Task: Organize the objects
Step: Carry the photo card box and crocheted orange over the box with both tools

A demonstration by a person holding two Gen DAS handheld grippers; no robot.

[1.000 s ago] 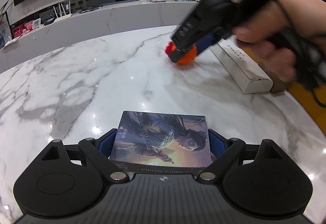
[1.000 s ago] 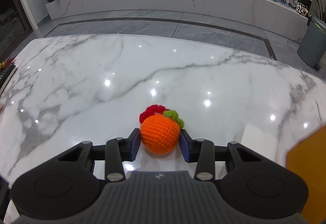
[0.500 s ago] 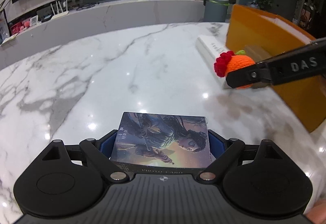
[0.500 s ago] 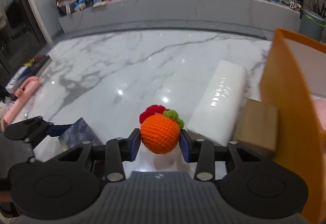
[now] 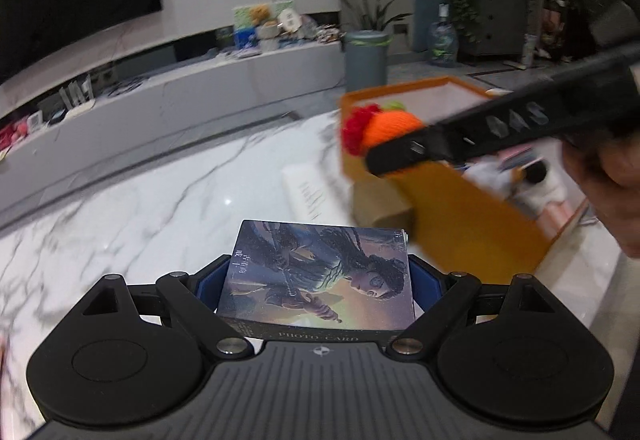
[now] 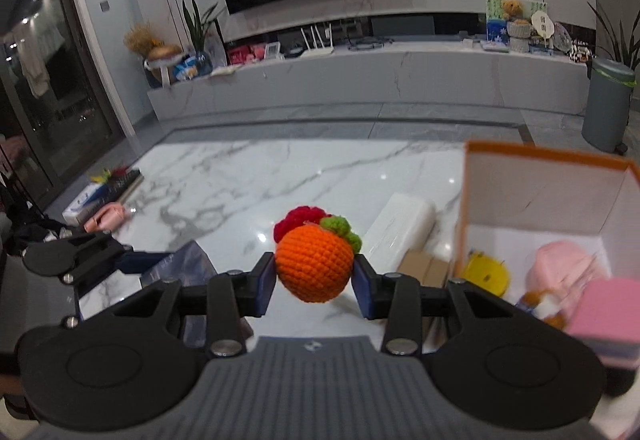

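The orange box (image 6: pixel 536 200) is sitting open just right of and beyond the right gripper (image 6: pixel 315 277), the nearer hand, whose fingers are clenching the crocheted orange (image 6: pixel 314 265) above the marble table (image 6: pixel 240 180). The left gripper (image 5: pixel 320 280) is gripping a card box (image 5: pixel 320 272), long axis across its fingers, reading "PHOTO CARD".

You have a white marble table (image 6: pixel 248 184) veined in grey. On it, at 3 o'clock, stands an orange box (image 6: pixel 540 156); just beside its left wall lie 1 white carton (image 6: pixel 404 220) and 1 small brown box (image 6: pixel 424 266). At 9 o'clock sits a pink item (image 6: pixel 106 214).
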